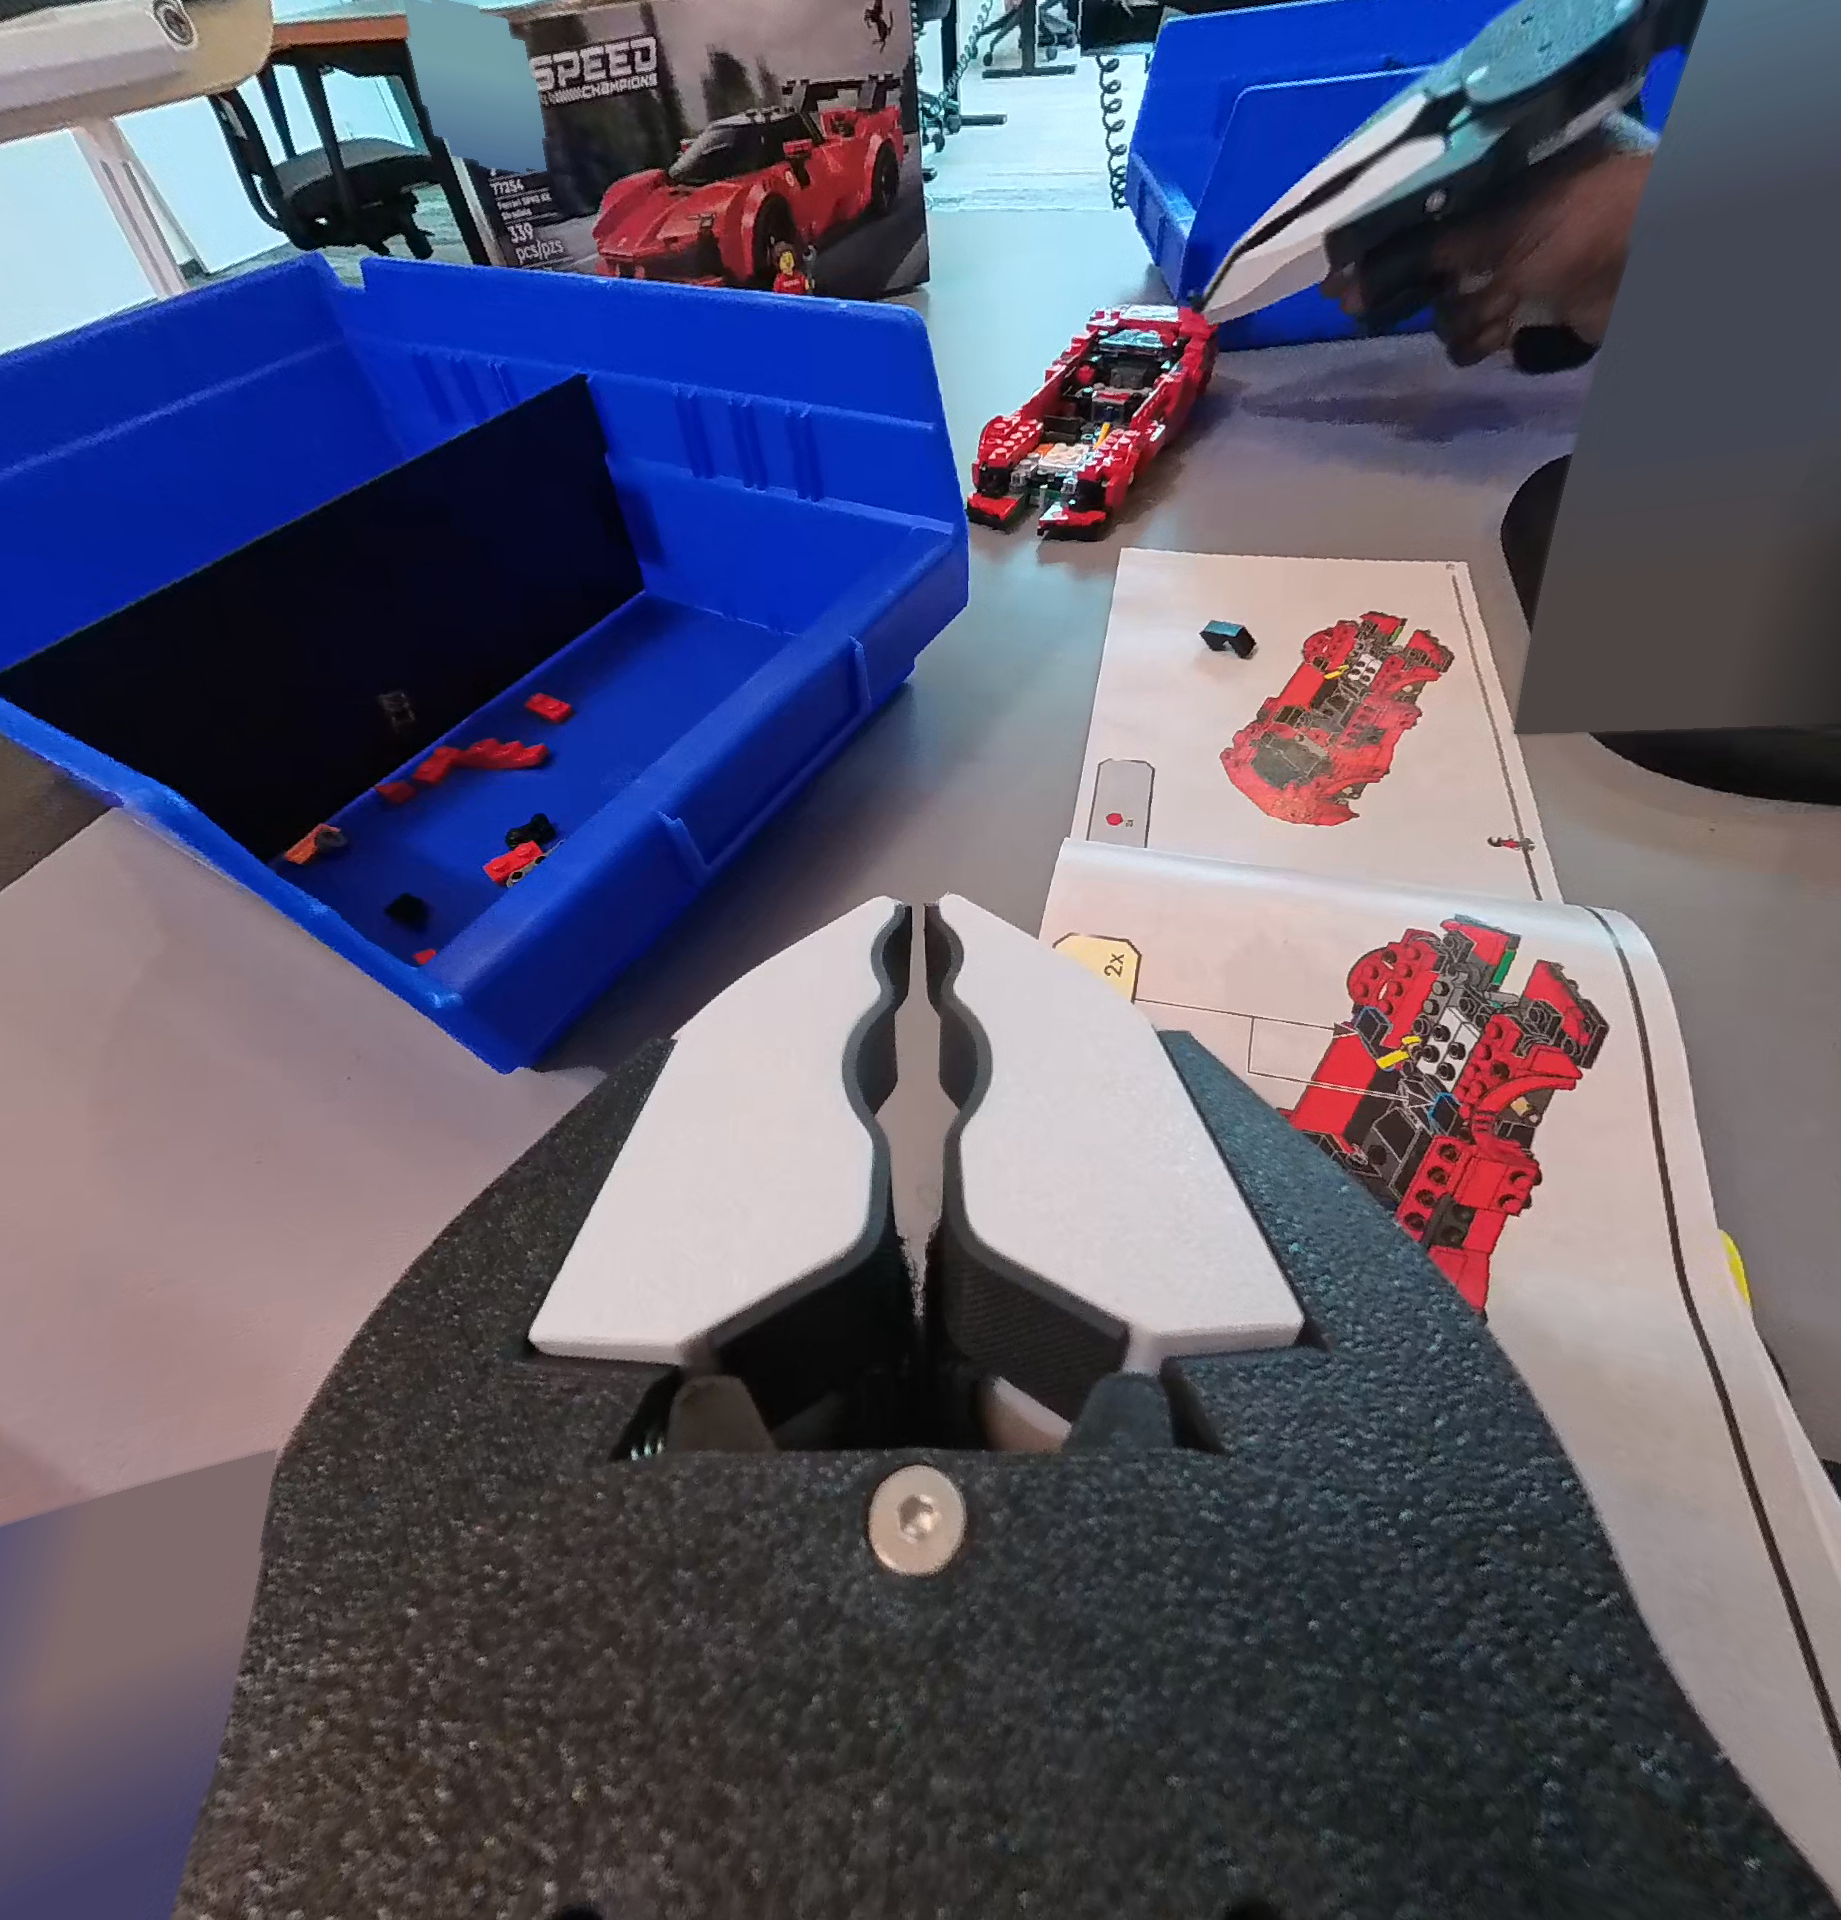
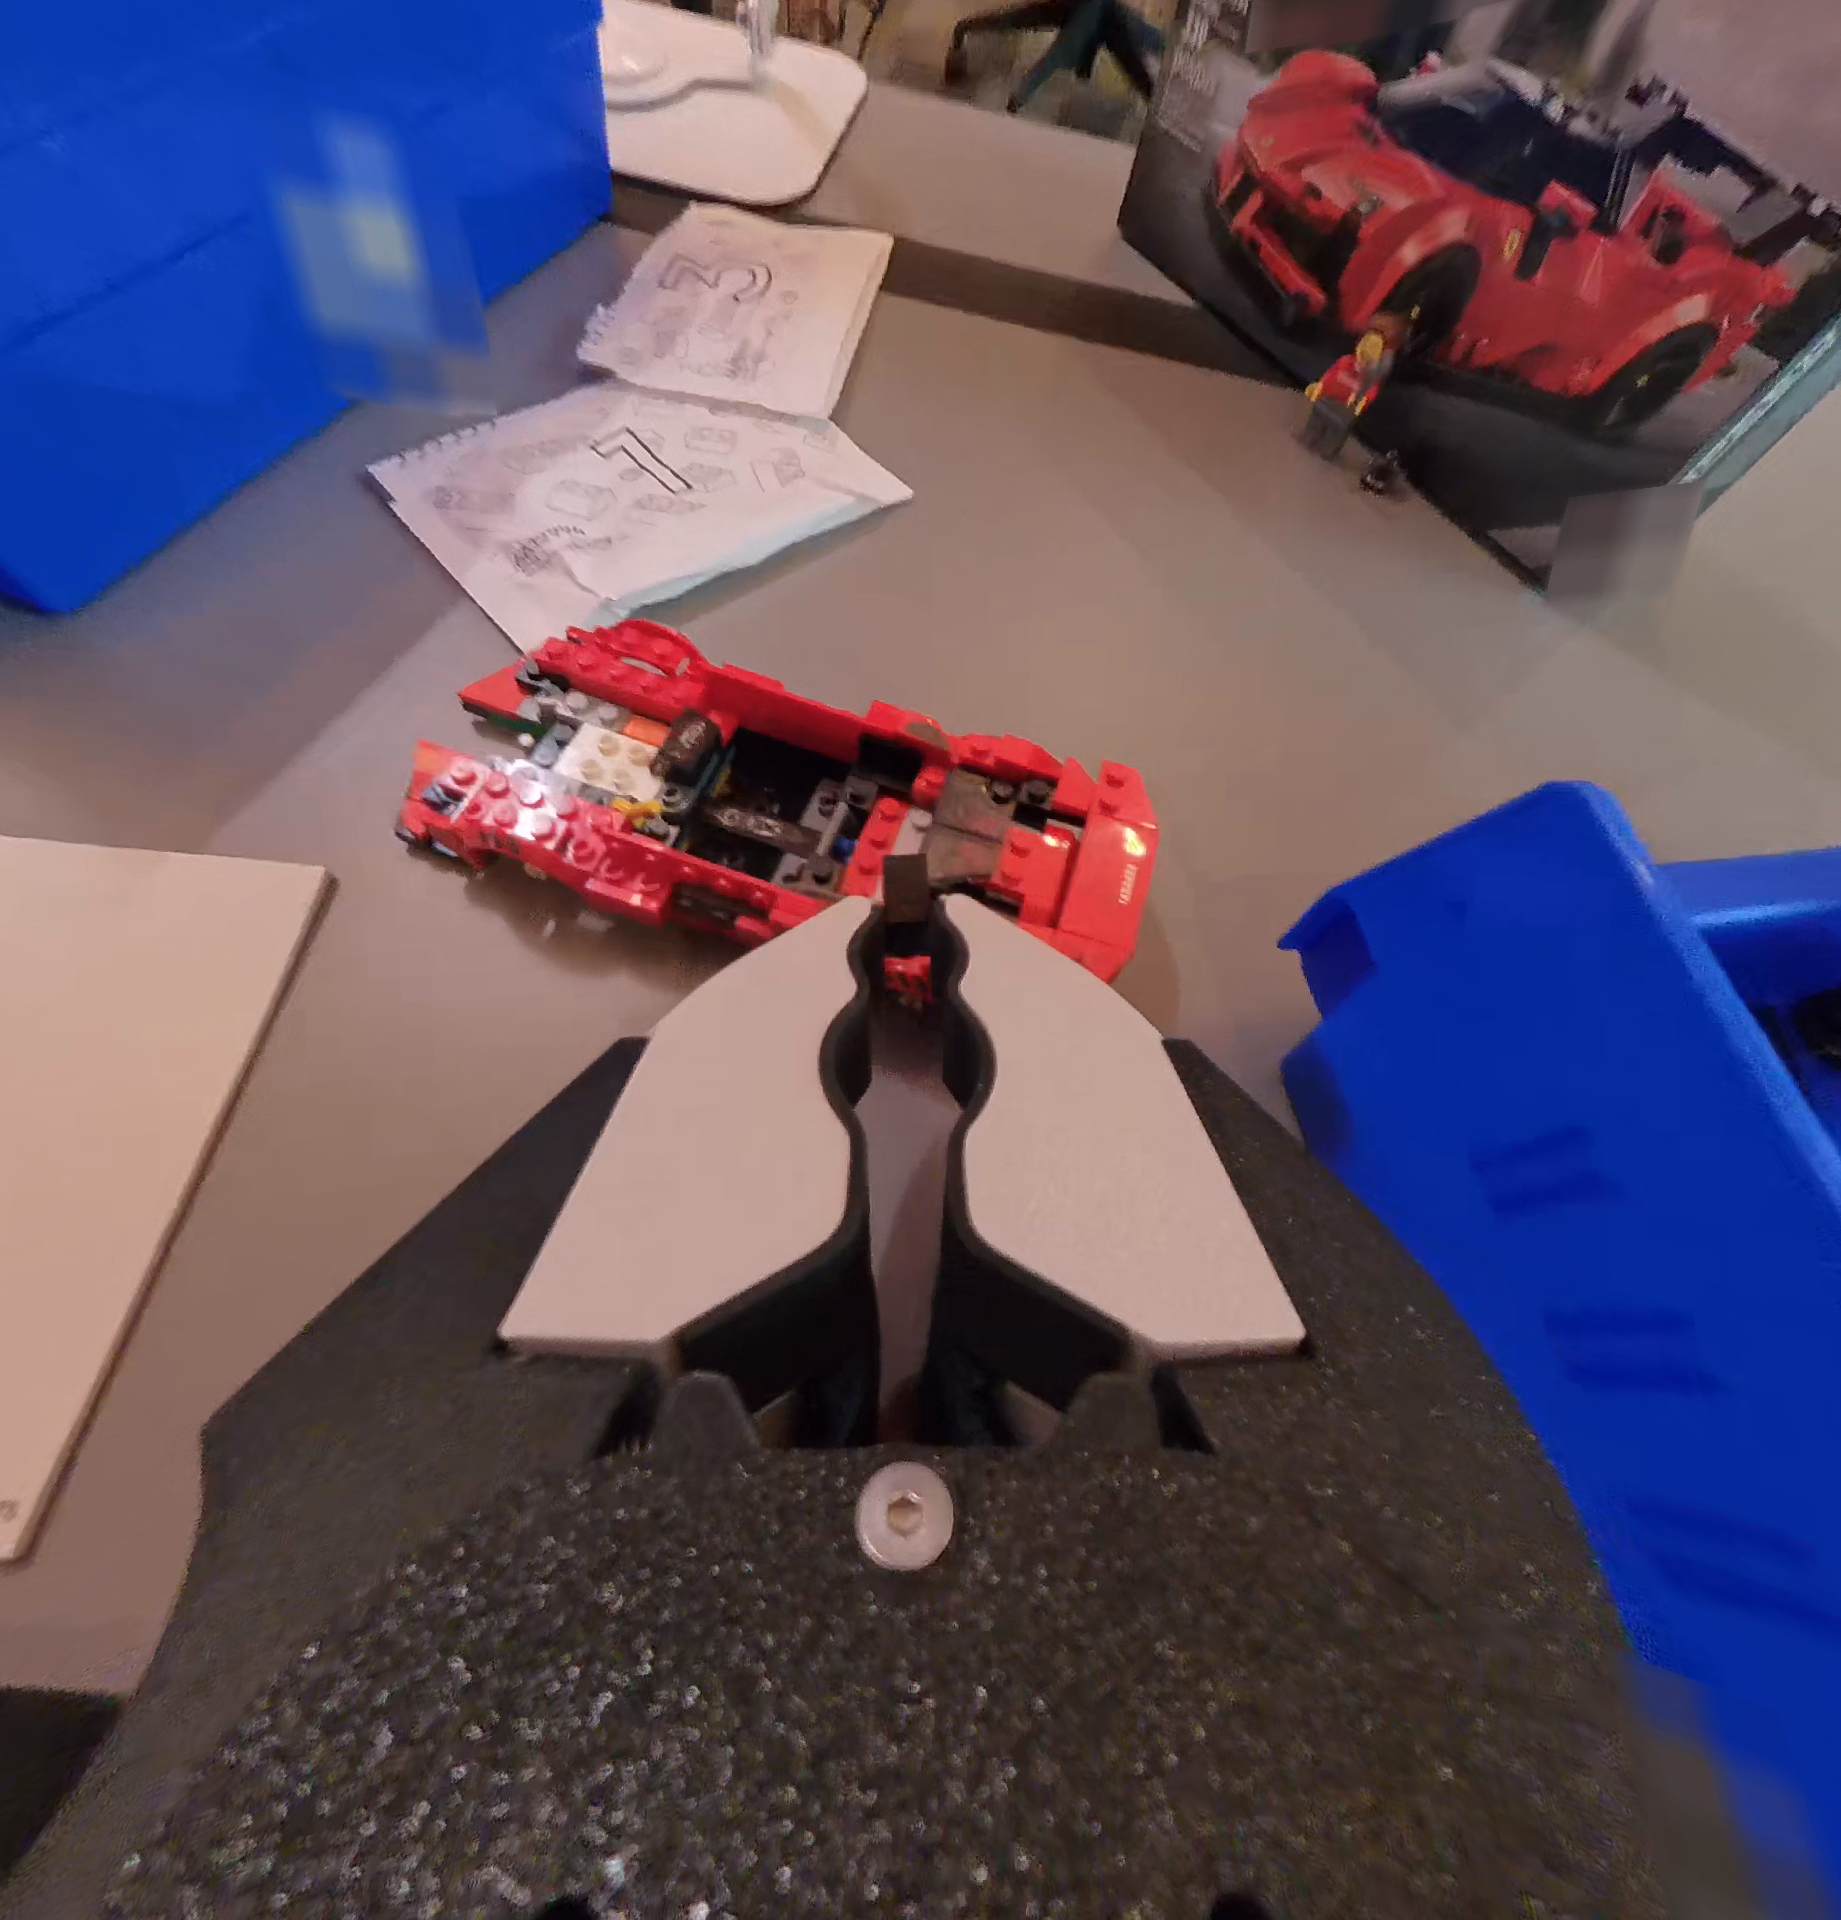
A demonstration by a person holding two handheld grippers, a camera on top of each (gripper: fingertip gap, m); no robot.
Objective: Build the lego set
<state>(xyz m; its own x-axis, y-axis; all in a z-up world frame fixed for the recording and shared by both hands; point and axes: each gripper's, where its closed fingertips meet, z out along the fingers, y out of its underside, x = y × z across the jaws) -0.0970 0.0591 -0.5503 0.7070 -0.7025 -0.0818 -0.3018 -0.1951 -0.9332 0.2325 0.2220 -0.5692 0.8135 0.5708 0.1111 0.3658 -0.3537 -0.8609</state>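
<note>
While the right gripper (image 2: 908, 914) pinches a small dark piece (image 2: 903, 890) at its tips, the red car (image 2: 781, 800) lies just beyond them, mid-frame in the right wrist view. Seen from the left wrist view, the car (image 1: 1098, 416) sits upper centre, well apart from the left gripper (image 1: 921, 914), whose fingers are pressed together on nothing, beside the bin (image 1: 687, 582) and booklet (image 1: 1311, 727).
</note>
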